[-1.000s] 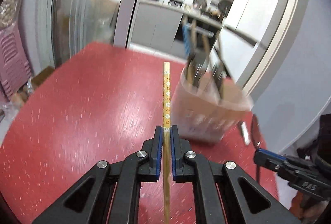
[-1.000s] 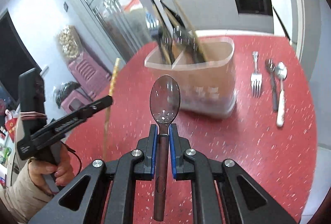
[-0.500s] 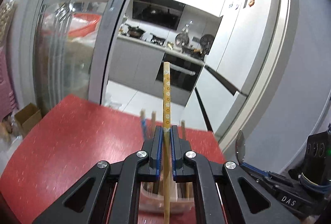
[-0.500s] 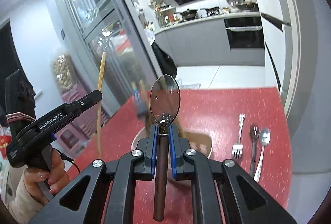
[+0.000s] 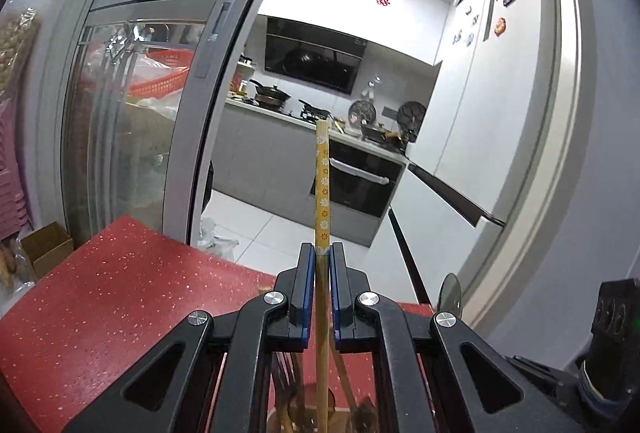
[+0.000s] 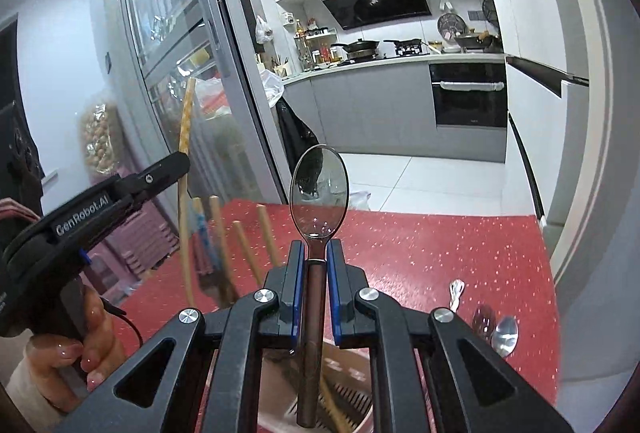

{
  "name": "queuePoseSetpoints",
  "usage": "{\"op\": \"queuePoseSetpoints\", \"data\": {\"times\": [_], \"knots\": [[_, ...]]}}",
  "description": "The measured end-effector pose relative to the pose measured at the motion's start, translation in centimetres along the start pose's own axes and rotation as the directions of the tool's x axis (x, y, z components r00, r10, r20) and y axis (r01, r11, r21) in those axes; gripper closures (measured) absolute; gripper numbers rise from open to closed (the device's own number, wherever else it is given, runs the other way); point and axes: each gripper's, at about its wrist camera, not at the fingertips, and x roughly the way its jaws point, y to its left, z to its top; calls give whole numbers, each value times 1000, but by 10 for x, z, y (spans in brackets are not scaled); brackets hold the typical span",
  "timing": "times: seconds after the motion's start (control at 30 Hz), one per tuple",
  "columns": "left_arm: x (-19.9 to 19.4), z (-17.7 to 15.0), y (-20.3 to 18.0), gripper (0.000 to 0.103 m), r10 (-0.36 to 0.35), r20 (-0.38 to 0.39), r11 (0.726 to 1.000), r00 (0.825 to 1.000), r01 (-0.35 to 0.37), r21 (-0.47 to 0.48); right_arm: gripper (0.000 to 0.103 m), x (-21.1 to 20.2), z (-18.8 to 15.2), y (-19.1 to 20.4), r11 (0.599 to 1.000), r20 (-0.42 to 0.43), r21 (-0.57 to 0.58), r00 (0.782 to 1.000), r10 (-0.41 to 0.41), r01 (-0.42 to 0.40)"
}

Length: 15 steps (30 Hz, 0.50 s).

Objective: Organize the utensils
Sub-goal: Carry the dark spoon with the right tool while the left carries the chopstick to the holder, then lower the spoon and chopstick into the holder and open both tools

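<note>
Both grippers have been raised above the utensil holder [image 6: 340, 393], now at the bottom edge. The left gripper [image 5: 322, 253] is clamped on a patterned chopstick [image 5: 322, 185], the right gripper [image 6: 316, 253] on a spoon [image 6: 319, 189]; lowering in seems next.

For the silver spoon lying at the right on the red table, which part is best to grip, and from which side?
Probably the handle, from above. The silver spoon lies flat on the red table close beside a darker spoon, bowl toward the far edge. Its handle is hidden behind the right gripper, so check there first.
</note>
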Motion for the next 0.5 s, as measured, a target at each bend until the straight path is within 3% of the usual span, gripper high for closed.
{"op": "queuePoseSetpoints", "data": {"times": [0.27,0.5], "knots": [[-2,-27,-2,71,28,32,999,999,-29,32,91,9,-22,5,997,34,-72,999,-31,34],[-14,-49,-5,71,68,-9,991,998,-66,112,91,5,-43,12,992,8,-120,999,-41,41]]}}
